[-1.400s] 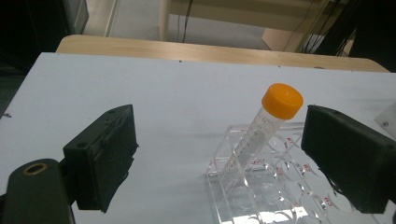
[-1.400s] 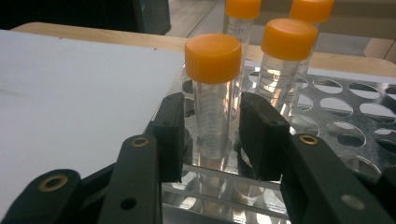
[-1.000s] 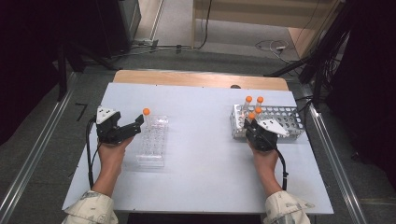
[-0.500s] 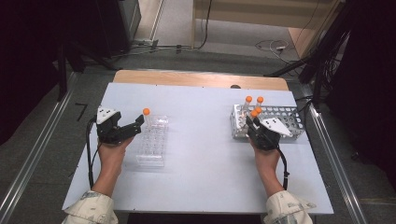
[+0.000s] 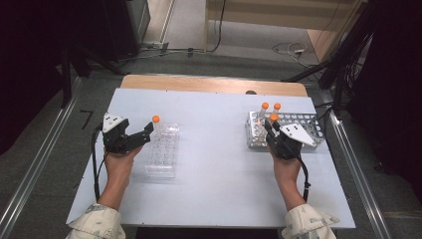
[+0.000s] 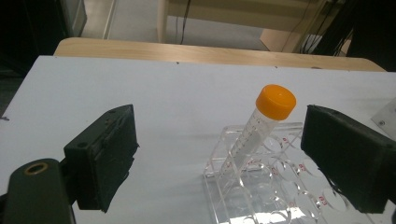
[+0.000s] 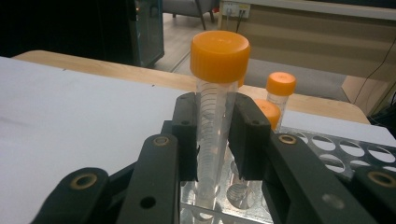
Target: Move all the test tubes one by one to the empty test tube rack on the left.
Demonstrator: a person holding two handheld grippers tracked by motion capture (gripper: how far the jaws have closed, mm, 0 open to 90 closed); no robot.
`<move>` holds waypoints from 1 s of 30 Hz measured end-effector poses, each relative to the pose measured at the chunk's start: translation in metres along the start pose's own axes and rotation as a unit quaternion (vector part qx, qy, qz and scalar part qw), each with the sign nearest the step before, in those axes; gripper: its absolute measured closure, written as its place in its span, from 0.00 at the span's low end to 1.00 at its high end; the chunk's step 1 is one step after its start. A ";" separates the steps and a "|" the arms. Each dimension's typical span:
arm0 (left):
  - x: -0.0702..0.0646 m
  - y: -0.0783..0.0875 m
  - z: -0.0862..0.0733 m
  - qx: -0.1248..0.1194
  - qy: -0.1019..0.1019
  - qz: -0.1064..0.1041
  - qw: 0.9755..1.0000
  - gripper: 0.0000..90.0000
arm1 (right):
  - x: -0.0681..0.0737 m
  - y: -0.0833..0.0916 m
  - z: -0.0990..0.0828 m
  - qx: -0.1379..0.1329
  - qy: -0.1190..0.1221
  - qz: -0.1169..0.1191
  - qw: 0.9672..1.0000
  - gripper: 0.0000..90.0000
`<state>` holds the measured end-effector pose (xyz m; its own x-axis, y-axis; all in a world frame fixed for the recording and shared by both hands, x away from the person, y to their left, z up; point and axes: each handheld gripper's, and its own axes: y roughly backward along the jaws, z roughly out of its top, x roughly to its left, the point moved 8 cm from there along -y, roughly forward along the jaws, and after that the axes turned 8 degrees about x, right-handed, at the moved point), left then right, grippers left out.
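Right gripper [image 5: 268, 130]: jaws clamped on a tube; seen at about 3 o'clock on the table in the high view, over the near-left corner of the grey rack.
Held tube [image 7: 215, 107]: clear, graduated, orange cap; upright between the two black pads, which press on its sides below the cap. Its lower end hangs just above the rack holes; whether it is fully out of its hole cannot be told.
Grey rack [image 5: 303, 121]: perforated top, at 2 to 3 o'clock on the table, near the right edge.
Other tubes [image 5: 265, 107]: two orange-capped ones stand upright in the rack's far-left corner, at 12 o'clock from the right gripper, just beyond the held tube; in the right gripper view they sit behind and to the right of it.
Left gripper [image 5: 147, 130]: jaws spread wide, gripping nothing; at about 9 o'clock on the table, pointing toward 2 o'clock.
Clear rack [image 5: 164, 152]: transparent plastic, at 8 to 9 o'clock on the table, just right of the left gripper.
Lone tube [image 6: 259, 126]: orange cap, stands tilted in the clear rack's far-left corner hole, cap leaning right in the left gripper view. It lies beyond the gap between the open pads, nearer the right-hand pad, touching neither.
Table [image 5: 214, 164]: pale blue-white top, wooden strip along the 12 o'clock edge.
Hands: each holds its gripper from the 6 o'clock side, sleeves at the near edge.
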<state>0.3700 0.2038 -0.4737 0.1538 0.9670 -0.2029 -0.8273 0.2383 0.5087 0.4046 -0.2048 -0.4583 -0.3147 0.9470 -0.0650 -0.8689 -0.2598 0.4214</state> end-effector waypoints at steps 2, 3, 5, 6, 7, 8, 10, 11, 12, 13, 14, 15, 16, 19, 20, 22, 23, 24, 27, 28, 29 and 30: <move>0.001 0.001 0.001 -0.003 0.000 0.006 1.000 0.12 | -0.001 0.003 0.002 -0.003 -0.003 0.001 1.000 0.79; 0.001 0.002 0.002 -0.006 0.000 0.009 1.000 0.12 | 0.000 0.005 0.004 -0.004 -0.003 0.002 1.000 0.79; 0.000 0.004 0.003 -0.012 -0.001 0.013 1.000 0.12 | 0.000 0.008 0.006 -0.007 -0.004 0.007 1.000 0.79; -0.001 0.005 0.004 -0.014 -0.002 0.012 1.000 0.12 | 0.002 0.010 0.007 -0.006 -0.003 0.010 1.000 0.79; -0.002 0.005 0.004 -0.014 -0.003 0.010 1.000 0.12 | 0.003 0.011 0.007 -0.007 -0.004 0.013 1.000 0.79; -0.003 0.006 0.005 -0.016 -0.004 0.009 1.000 0.12 | 0.004 0.012 0.008 -0.008 -0.001 0.017 1.000 0.79; -0.005 0.007 0.006 -0.020 -0.007 0.010 1.000 0.12 | 0.009 0.014 0.009 -0.007 0.003 0.026 1.000 0.79; -0.007 0.009 0.007 -0.024 -0.008 0.011 1.000 0.12 | 0.012 0.015 0.009 -0.006 0.005 0.030 1.000 0.79; -0.009 0.010 0.008 -0.030 -0.010 0.011 0.999 0.13 | 0.015 0.015 0.009 -0.005 0.010 0.031 0.999 0.79; -0.011 0.012 0.010 -0.034 -0.013 0.010 0.999 0.13 | 0.019 0.016 0.009 -0.005 0.016 0.034 0.999 0.79; -0.013 0.014 0.011 -0.037 -0.016 0.007 0.999 0.13 | 0.023 0.016 0.009 -0.003 0.019 0.040 0.999 0.79; -0.016 0.015 0.012 -0.039 -0.017 0.003 0.999 0.13 | 0.026 0.016 0.009 -0.003 0.022 0.046 0.999 0.79; -0.018 0.016 0.012 -0.039 -0.019 0.001 0.999 0.13 | 0.030 0.017 0.009 0.000 0.022 0.052 0.998 0.79; -0.024 0.017 0.013 -0.040 -0.026 -0.007 0.999 0.14 | 0.043 0.016 0.006 0.011 0.028 0.073 0.997 0.79; -0.026 0.017 0.013 -0.040 -0.027 -0.009 0.999 0.14 | 0.046 0.015 0.005 0.014 0.032 0.077 0.996 0.79; -0.030 0.018 0.013 -0.038 -0.031 -0.014 0.999 0.14 | 0.053 0.014 0.002 0.020 0.037 0.085 0.996 0.79; -0.033 0.018 0.013 -0.039 -0.034 -0.018 0.998 0.14 | 0.056 0.014 0.002 0.021 0.040 0.090 0.995 0.79; -0.034 0.018 0.013 -0.039 -0.035 -0.018 0.998 0.14 | 0.060 0.014 0.001 0.024 0.044 0.097 0.994 0.79; -0.045 0.018 0.011 -0.038 -0.043 -0.031 0.998 0.14 | 0.069 0.013 -0.003 0.035 0.047 0.113 0.992 0.79; -0.051 0.018 0.010 -0.035 -0.048 -0.038 0.998 0.14 | 0.072 0.012 -0.004 0.037 0.048 0.118 0.991 0.79; -0.056 0.018 0.009 -0.034 -0.052 -0.044 0.997 0.14 | 0.076 0.012 -0.005 0.042 0.049 0.126 0.990 0.79; -0.060 0.017 0.008 -0.032 -0.057 -0.049 0.997 0.14 | 0.080 0.012 -0.006 0.044 0.050 0.130 0.989 0.79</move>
<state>0.3506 0.1503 -0.4462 0.2928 0.9443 -0.1501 -0.8376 0.3290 0.4362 0.3668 -0.1335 -0.4640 -0.5638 0.8253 -0.0318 -0.7178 -0.4706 0.5131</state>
